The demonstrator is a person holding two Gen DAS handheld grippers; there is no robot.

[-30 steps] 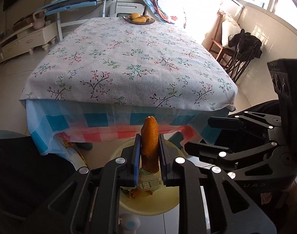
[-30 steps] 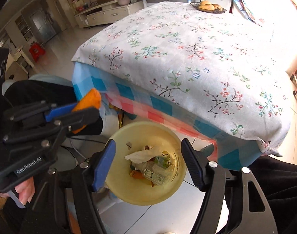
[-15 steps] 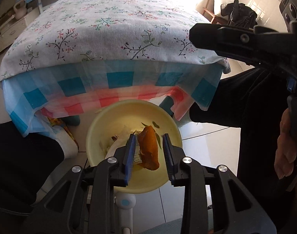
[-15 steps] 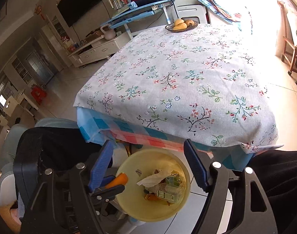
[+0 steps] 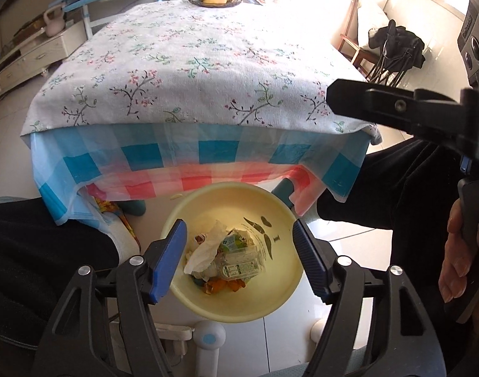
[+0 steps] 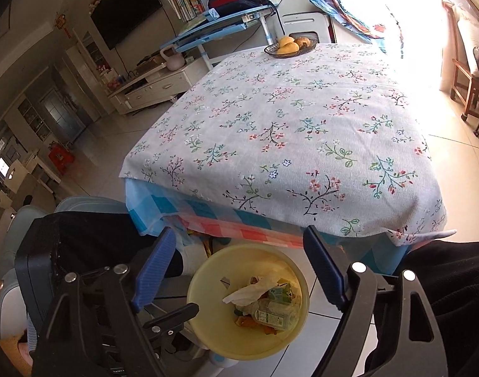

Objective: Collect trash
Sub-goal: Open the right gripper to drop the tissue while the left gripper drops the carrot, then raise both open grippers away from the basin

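Left claw (image 5: 239, 259): spread, nothing between its jaws, which have just been opening; hangs directly over the yellow bin (image 5: 277, 301) for a clean drop. Right claw (image 6: 236, 270): spread, empty. Orange peel (image 5: 220, 285): in the bin at 6 o'clock, beneath tissue (image 5: 205, 248). Tabletop (image 5: 189, 62) at 12 o'clock.

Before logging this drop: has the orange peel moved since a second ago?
Yes. It left the left gripper, whose jaws have just been opening, and lies in the yellow plastic bin.

Tablecloth (image 5: 183, 169) overhangs bin (image 5: 286, 295); its mouth stays unobstructed.
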